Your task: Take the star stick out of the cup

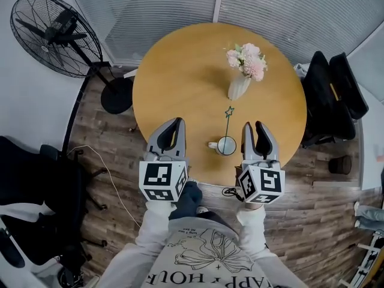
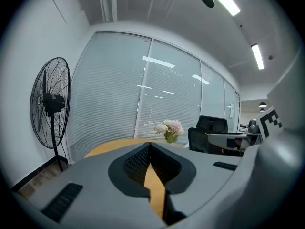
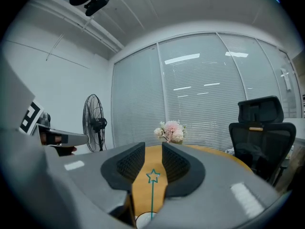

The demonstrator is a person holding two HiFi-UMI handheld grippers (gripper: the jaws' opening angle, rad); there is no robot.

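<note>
Low centre of the head view, the star stick (image 1: 227, 128) stands upright in the cup (image 1: 226, 145) on the worktop (image 1: 180, 71), just left of the parted, empty right tongs (image 1: 255, 125), farther from the closed left tongs (image 1: 178, 122).

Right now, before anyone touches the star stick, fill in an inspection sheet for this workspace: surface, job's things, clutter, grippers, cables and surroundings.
Surface: round wooden table, mostly bare.
Job's things: white cup near the table's near edge; star stick standing in it, star end up.
Clutter: vase of pink flowers beyond the cup, apart from it.
Grippers: left gripper jaws together, empty; right gripper jaws apart, empty, beside the cup, touching nothing.
Cables: thin cable on the floor at left; dark cable loop below the table edge.
Surroundings: floor fan, black office chairs, window blinds, wooden floor.
</note>
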